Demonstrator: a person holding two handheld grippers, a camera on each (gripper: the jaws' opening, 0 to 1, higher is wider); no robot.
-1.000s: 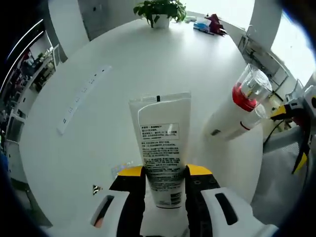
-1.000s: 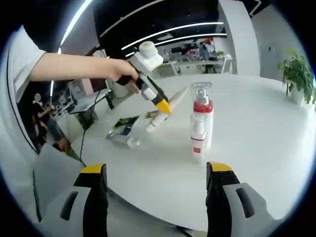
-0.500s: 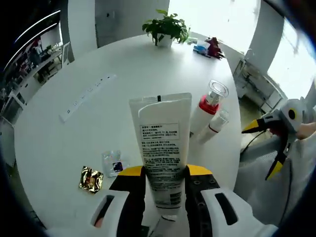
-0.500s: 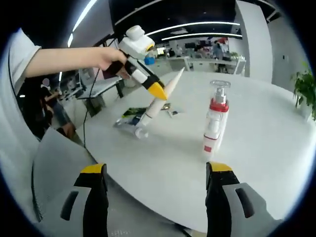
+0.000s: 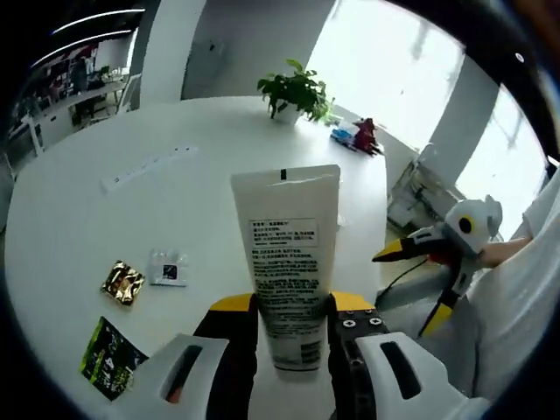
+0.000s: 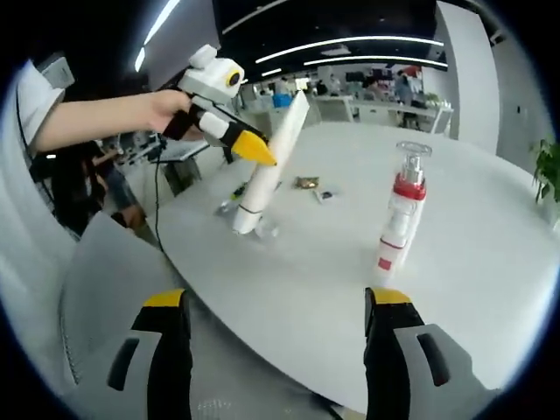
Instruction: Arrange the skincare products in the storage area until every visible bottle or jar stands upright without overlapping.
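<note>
My left tongs (image 5: 293,308) are clenched on a white tube (image 5: 287,254), the yellow tips pinching its lower body just above the cap end, with the flat crimped end pointing away from me over the round white bench (image 5: 79,201). In the right gripper view the same tube (image 6: 266,171) is held tilted above the bench near its edge, cap end down and close to the surface, crimped end up; I cannot tell whether the cap touches the bench. My left hand (image 6: 162,112) grips the handle of those tongs (image 6: 246,149) there. My right tongs (image 6: 276,302) are released, the two jaws standing wide apart with nothing between them, hanging off the bench edge; in the left gripper view they (image 5: 420,280) show at the right, jaws spread, beside my sleeve (image 5: 525,289). A pump bottle (image 6: 398,219) with a red collar and clear cap stands upright on the bench, well apart from the tube. On the bench near the tube lie a gold sachet (image 5: 122,281), a small clear packet (image 5: 167,268) just beside it, and a green-and-black packet (image 5: 109,357) near the edge. Farther back a white strip (image 5: 144,167) lies flat, and a potted plant (image 5: 297,91) stands at the far side, with some small red and blue items (image 5: 354,136) near it.
</note>
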